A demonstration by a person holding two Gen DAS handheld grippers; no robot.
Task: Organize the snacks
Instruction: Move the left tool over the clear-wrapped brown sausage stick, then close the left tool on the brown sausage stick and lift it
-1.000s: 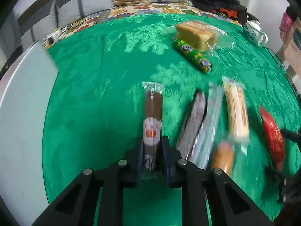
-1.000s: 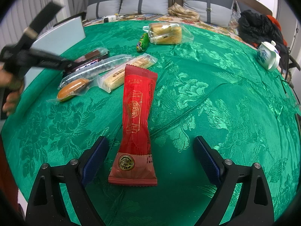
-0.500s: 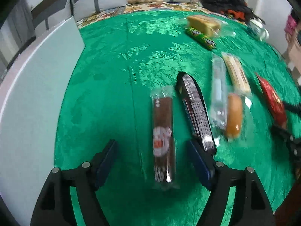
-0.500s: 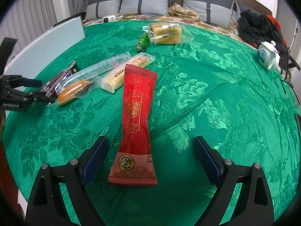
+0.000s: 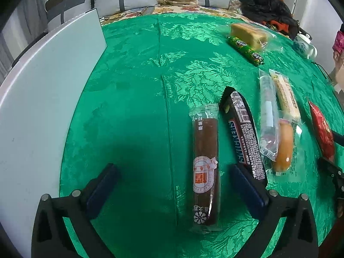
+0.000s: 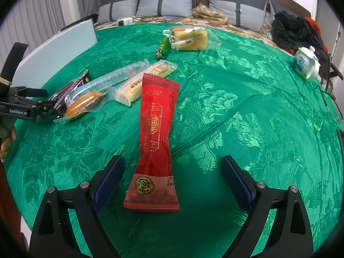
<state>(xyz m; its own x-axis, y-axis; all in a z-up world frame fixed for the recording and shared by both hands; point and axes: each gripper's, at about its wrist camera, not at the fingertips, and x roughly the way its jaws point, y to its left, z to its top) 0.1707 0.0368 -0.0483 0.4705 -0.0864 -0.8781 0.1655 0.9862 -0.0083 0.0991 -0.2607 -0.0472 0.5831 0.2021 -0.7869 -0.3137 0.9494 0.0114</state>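
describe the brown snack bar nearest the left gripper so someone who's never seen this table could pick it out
On the green patterned tablecloth, find the row of long packets lying side by side near the white board. The brown bar is the end one nearest that board, between the wide-open left gripper fingers. Unlike the black Snickers bar beside it, its wrapper is clear with a round white-and-orange label.
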